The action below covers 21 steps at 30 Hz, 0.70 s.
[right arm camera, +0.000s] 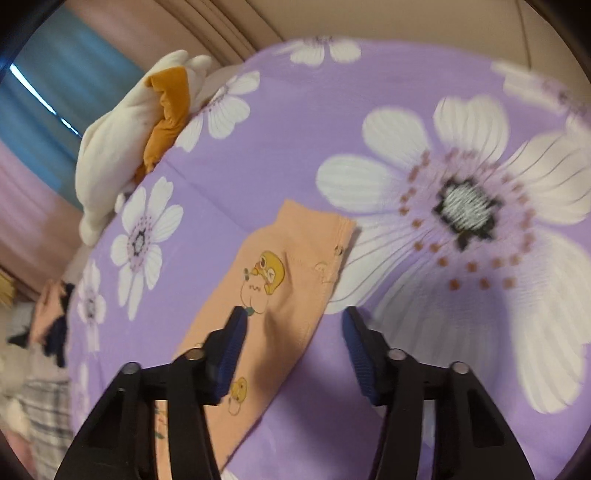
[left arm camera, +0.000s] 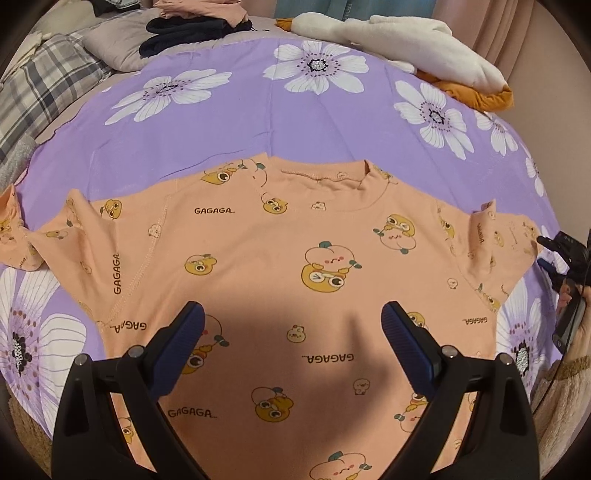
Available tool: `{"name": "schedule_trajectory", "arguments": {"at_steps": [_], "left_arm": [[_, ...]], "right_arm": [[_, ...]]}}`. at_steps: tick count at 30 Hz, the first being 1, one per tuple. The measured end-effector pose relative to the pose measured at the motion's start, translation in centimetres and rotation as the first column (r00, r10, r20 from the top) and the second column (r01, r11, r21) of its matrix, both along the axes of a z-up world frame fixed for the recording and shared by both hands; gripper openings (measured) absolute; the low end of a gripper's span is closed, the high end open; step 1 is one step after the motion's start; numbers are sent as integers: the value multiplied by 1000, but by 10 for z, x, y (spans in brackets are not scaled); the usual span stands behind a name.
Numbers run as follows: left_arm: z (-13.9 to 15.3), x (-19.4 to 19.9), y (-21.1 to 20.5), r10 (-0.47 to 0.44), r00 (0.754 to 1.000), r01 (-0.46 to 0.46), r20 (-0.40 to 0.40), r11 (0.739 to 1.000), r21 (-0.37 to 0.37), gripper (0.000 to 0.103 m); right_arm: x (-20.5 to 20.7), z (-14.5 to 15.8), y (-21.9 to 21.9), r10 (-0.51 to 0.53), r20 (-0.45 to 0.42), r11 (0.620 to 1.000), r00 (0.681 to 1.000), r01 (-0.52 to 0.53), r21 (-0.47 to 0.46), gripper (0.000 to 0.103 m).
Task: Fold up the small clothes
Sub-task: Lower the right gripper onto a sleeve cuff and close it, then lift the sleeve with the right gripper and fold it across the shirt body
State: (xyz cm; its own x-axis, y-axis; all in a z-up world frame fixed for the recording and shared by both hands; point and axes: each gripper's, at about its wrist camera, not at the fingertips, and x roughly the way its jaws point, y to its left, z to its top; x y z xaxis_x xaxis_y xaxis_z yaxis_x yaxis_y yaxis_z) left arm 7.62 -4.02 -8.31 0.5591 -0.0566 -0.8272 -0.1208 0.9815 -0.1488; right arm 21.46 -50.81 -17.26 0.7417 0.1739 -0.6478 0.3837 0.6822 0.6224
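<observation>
Peach shirt (left arm camera: 295, 288) printed "GAGAGA…", flat on floral sheet (left arm camera: 258, 122)

Premises are a home bedroom: floral purple bedsheet (left arm camera: 221, 140), plaid pillow (left arm camera: 48, 92), piled clothes (left arm camera: 195, 26), curtains (right arm camera: 74, 74) present.

Peach shirt (left arm camera: 280, 266) spread flat on flowered purple sheet (left arm camera: 258, 122).
Left gripper (left arm camera: 293, 321) hovers wide-jawed over its near half.
</observation>
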Motion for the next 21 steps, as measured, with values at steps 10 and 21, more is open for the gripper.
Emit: {"name": "schedule_trajectory", "arguments": {"at_steps": [10,21], "left_arm": [[2,-3,5,21,1000,-21,-8,1000,3,96],[6,-12,5,8,1000,-8,-6,1000,3,97]], "right_arm": [[-1,15,6,-15,66,993,998,23,-112,7],[-58,53,-1,-157,178,961,972,192,-201,7]]}}
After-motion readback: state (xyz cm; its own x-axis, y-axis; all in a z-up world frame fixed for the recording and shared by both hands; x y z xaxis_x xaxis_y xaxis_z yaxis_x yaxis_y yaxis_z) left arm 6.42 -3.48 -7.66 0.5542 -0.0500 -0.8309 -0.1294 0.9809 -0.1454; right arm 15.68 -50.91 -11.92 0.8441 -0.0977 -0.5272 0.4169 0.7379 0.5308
